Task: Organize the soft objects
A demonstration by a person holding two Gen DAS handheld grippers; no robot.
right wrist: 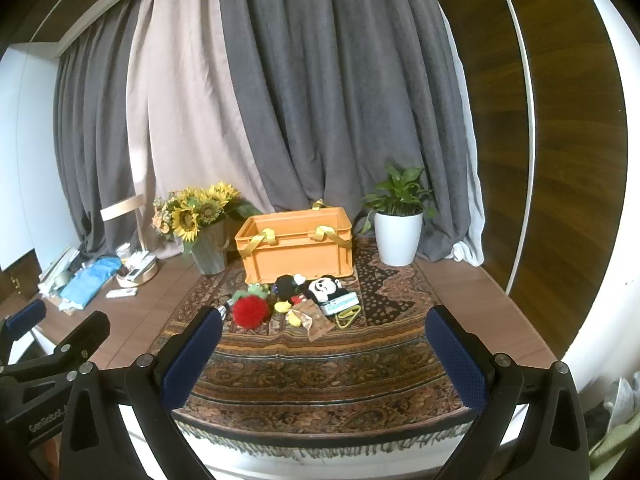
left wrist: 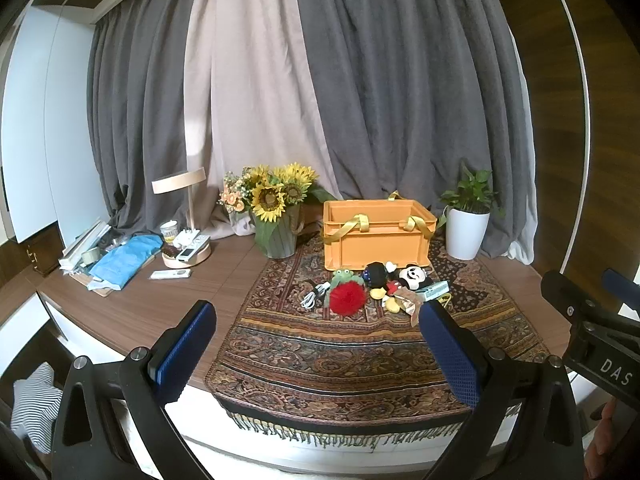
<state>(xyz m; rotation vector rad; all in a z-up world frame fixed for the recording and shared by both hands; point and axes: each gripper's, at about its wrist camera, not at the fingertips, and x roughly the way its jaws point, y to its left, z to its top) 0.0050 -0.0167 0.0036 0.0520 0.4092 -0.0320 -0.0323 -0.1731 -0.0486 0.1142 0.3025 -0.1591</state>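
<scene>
Both our left gripper [left wrist: 316, 344] and right gripper [right wrist: 324, 348] hang with fingers spread wide and empty over the patterned rug's [right wrist: 320, 376] near edge, while the red pompom [right wrist: 251, 311], frog plush [right wrist: 256, 290] and Mickey plush [right wrist: 320, 289] lie clustered just before the orange crate [right wrist: 296, 246].

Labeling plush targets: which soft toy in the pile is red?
The fluffy red pom-pom, leftmost in the pile, below the green frog; the Mickey plush is black and white.

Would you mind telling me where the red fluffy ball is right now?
In both views the red fluffy ball lies on the patterned rug, before the orange crate, against the green frog plush.
</scene>
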